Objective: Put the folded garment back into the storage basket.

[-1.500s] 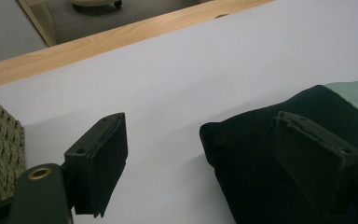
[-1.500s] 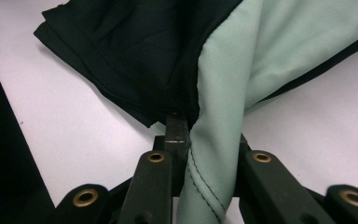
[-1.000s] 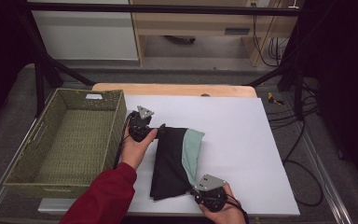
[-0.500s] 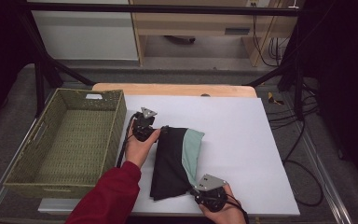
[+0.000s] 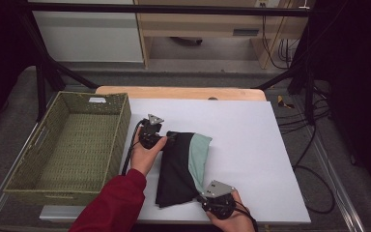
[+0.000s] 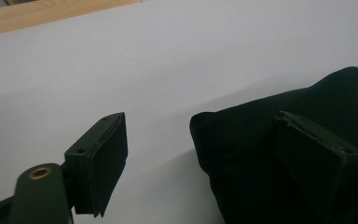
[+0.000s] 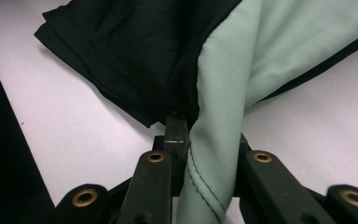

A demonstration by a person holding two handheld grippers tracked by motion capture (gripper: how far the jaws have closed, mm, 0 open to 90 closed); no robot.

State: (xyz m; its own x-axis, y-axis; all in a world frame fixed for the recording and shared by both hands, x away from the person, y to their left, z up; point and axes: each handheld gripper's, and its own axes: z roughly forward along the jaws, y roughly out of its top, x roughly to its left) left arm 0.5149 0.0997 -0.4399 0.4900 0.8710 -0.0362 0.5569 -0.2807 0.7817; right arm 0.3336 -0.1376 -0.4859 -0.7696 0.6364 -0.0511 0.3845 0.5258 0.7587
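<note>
A folded black garment (image 5: 174,169) with a mint-green panel (image 5: 199,154) lies on the white table (image 5: 251,145). My left gripper (image 5: 166,138), held by a hand with a red sleeve, sits at the garment's far left corner. In the left gripper view this left gripper (image 6: 200,128) is open, with the black corner (image 6: 242,154) between its pads and under the right one. My right gripper (image 5: 204,195) is at the garment's near right corner. In the right gripper view the right gripper (image 7: 205,151) is shut on the mint-green edge (image 7: 223,126).
A green woven basket (image 5: 119,133) stands to the left of the table, close beside my left hand. A wooden board (image 5: 183,93) runs along the table's far edge. Cables (image 5: 314,159) trail over the floor on the right.
My left hand has edged slightly right toward the garment's corner. The right gripper and the garment have stayed put.
</note>
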